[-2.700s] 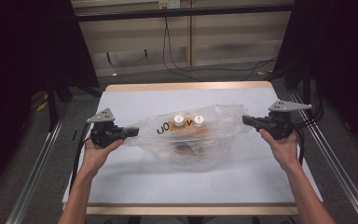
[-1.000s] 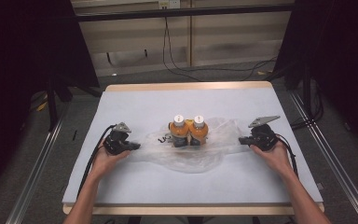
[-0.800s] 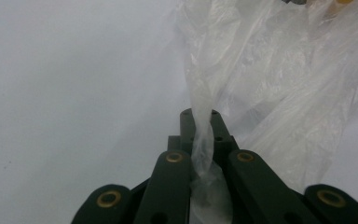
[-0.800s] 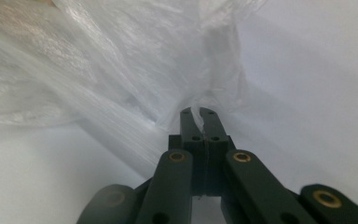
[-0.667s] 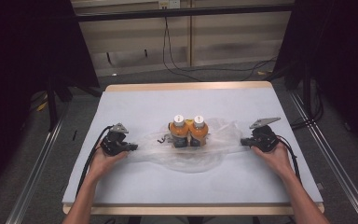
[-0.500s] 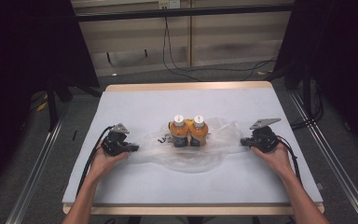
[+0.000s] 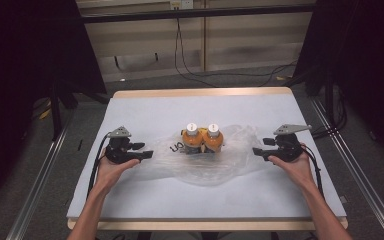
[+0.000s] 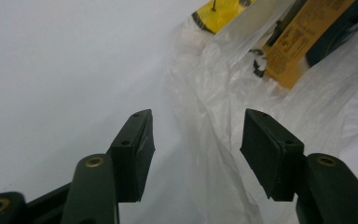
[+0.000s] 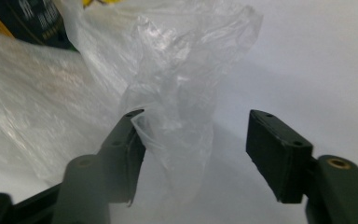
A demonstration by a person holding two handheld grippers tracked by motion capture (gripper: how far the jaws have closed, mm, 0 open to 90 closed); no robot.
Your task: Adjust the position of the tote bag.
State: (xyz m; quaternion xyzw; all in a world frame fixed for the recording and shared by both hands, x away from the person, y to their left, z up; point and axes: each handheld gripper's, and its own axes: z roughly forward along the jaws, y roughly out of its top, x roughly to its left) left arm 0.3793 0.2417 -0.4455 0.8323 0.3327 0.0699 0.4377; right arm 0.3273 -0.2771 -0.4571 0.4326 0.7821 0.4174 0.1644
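Note:
Two orange bottles with white caps stand side by side in the middle of the table, inside a crumpled clear plastic bag that lies flat around them. My left gripper rests on the table at the bag's left edge, open, with bag film lying loose between its jaws. My right gripper sits at the bag's right edge, also open. A bunched fold of the bag stands between its jaws and leans against the left one. Yellow labels show at the top of the left gripper view.
The table has a pale blue-white cover and a wooden rim. Metal rails run along both sides of it. Cables lie on the floor behind the table, with dark curtains to either side.
The bag, held stretched up between both grippers earlier, now lies slack on the table with the bottles upright. Both grippers came down to the table, and over the last second they barely moved.

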